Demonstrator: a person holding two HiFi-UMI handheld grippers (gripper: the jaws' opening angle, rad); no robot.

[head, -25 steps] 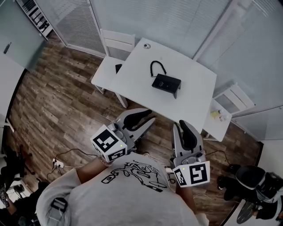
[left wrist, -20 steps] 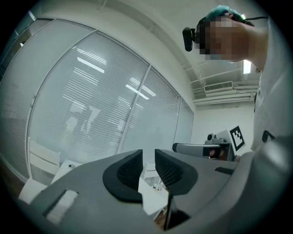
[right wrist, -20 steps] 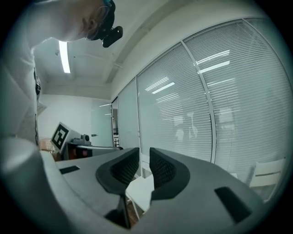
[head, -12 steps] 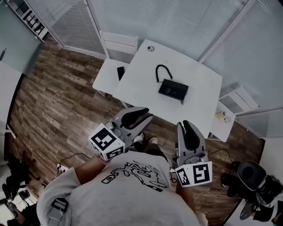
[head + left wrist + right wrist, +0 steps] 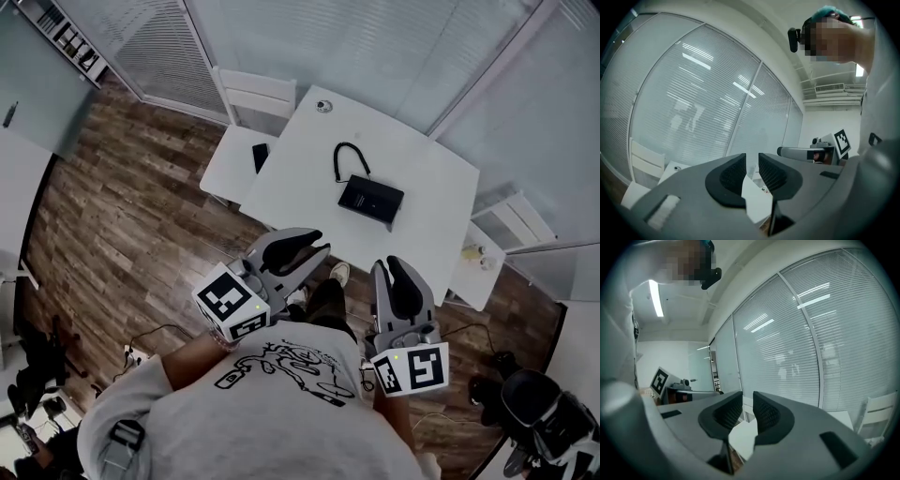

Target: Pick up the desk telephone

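Head view: desk telephone [image 5: 371,199] lies near the middle of the white table [image 5: 300,183], its cord [image 5: 344,155] looping off behind it, well apart from both grippers. It looks like a rigid plastic box, fairly light and probably smooth, with a handset that could slip loose, so gripping the body by its side edges seems safest. Wood floor [image 5: 122,216] and blind-covered glass walls [image 5: 375,37] surround the table. Left gripper view: left gripper [image 5: 751,165] has its jaws together on nothing. Right gripper view: right gripper [image 5: 748,402] is likewise closed and empty
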